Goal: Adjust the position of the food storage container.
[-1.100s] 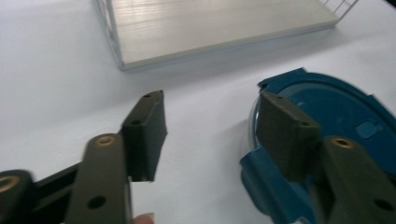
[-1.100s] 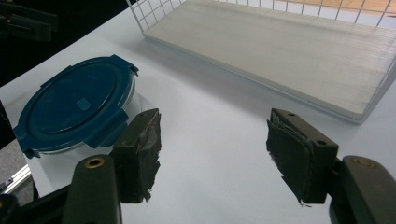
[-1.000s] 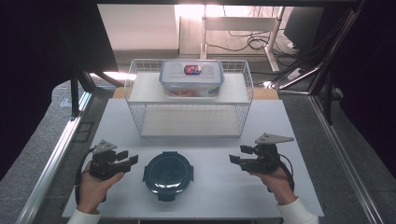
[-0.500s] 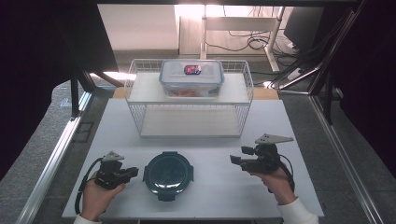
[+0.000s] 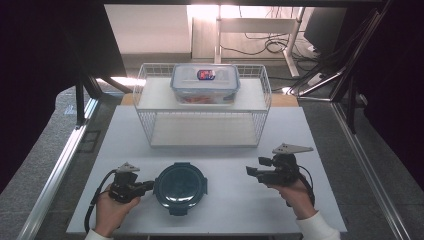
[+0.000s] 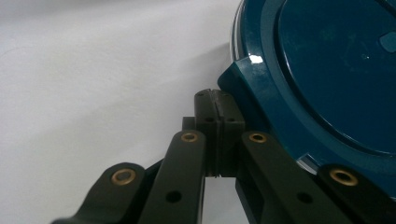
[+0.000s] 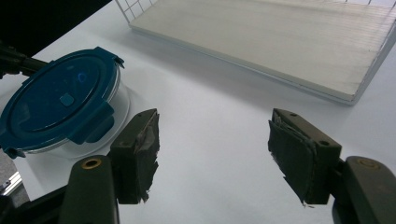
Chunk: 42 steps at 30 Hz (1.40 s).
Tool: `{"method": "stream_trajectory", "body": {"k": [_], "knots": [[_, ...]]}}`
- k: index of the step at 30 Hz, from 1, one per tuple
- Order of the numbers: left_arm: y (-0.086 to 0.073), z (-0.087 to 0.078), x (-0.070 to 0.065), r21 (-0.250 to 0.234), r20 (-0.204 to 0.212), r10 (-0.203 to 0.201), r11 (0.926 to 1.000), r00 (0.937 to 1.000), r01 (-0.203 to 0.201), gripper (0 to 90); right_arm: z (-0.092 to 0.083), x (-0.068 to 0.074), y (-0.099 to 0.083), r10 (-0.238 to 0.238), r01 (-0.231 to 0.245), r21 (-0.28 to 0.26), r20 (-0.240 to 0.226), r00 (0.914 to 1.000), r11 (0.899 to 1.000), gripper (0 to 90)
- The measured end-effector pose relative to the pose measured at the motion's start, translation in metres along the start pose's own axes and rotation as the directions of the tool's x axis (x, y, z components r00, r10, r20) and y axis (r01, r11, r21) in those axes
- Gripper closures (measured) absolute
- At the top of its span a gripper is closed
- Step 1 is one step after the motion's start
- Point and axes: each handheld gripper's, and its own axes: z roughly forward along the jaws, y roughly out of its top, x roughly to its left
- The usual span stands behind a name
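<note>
Left tool [image 6: 217, 100] closed empty beside round container [image 5: 180, 186] latch tab; right tool [image 7: 212, 154] apart over worktop [image 7: 219, 107].

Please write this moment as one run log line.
left gripper: shut, beside round container latch | right gripper: open, empty | rectangular container: on wire rack
</note>
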Motion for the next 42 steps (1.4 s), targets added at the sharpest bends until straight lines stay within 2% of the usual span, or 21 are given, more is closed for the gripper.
{"method": "stream_trajectory", "body": {"k": [12, 19, 23, 26, 31, 38, 41, 42], "knots": [[0.003, 0.003, -0.009, -0.011, 0.019, -0.005, 0.9999, 0.9998, 0.005, 89.7, -0.001, -0.001, 0.001, 0.012, -0.012, -0.004, 0.000, 0.9999, 1.000, 33.1], [0.006, 0.007, -0.021, -0.012, 0.055, 0.012, 0.9999, 0.9984, -0.012, 89.8, -0.002, -0.001, 0.002, 0.014, -0.014, -0.009, 0.000, 0.9999, 1.000, 33.1], [0.009, 0.011, -0.029, -0.010, 0.049, 0.033, 0.9994, 0.9983, -0.032, 89.8, -0.002, -0.002, 0.002, 0.015, -0.015, -0.012, 0.001, 0.9999, 1.000, 33.1], [0.010, 0.014, -0.032, -0.008, 0.065, 0.032, 0.9995, 0.9974, -0.031, 89.8, -0.003, -0.002, 0.002, 0.016, -0.016, -0.011, 0.000, 0.9999, 1.000, 33.1], [0.012, 0.017, -0.039, -0.005, 0.070, 0.043, 0.9991, 0.9966, -0.042, 89.8, -0.003, -0.003, 0.002, 0.019, -0.019, -0.012, 0.001, 0.9998, 1.000, 33.1], [0.017, 0.026, -0.054, 0.003, 0.091, 0.067, 0.9977, 0.9935, -0.068, 89.9, -0.002, -0.003, 0.002, 0.017, -0.017, -0.008, 0.003, 0.9998, 1.000, 33.0], [0.020, 0.029, -0.058, 0.013, 0.111, 0.067, 0.9975, 0.9915, -0.069, 89.8, -0.003, -0.004, 0.002, 0.025, -0.025, -0.007, 0.000, 0.9997, 1.000, 32.9], [0.022, 0.031, -0.061, 0.015, 0.128, 0.074, 0.9970, 0.9890, -0.076, 89.8, -0.003, -0.004, 0.002, 0.023, -0.023, -0.010, 0.000, 0.9997, 1.000, 32.9]]}}
